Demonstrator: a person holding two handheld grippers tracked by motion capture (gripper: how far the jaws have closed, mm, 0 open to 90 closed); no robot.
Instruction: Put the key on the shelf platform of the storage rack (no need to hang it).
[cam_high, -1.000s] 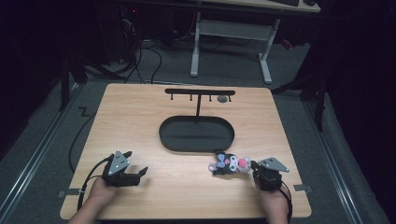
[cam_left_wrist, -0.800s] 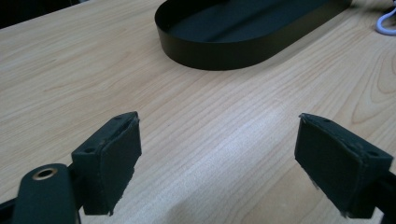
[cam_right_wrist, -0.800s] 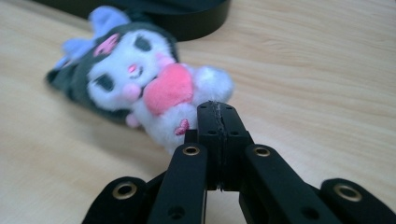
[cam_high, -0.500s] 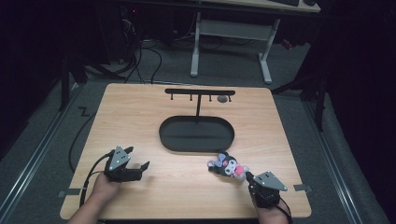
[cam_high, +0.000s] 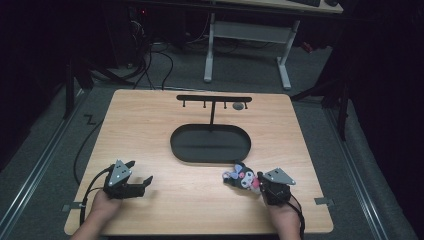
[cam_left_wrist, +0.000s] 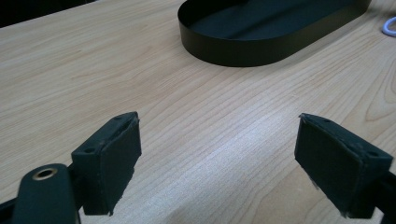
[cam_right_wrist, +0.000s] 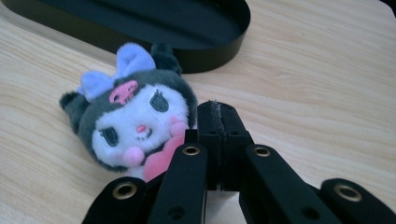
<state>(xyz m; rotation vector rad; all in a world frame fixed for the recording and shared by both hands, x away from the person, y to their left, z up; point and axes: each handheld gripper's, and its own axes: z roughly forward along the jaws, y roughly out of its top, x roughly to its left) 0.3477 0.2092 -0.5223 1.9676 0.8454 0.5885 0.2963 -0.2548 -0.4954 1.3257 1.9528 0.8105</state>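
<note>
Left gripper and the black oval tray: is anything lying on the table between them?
No. In the left gripper view the stretch from the open left gripper to the black oval tray is bare wooden table; the high view agrees.

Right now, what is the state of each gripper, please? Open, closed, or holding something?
Left gripper: open, jaws wide apart over the bare light wooden table, holding nothing.
Right gripper: jaws shut together beside the grey-and-white plush toy with pink bow; whether they pinch it cannot be told.

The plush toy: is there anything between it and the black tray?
Nothing visible. The plush lies on the table right beside the near rim of the tray, with the right gripper shut at its side.
</note>
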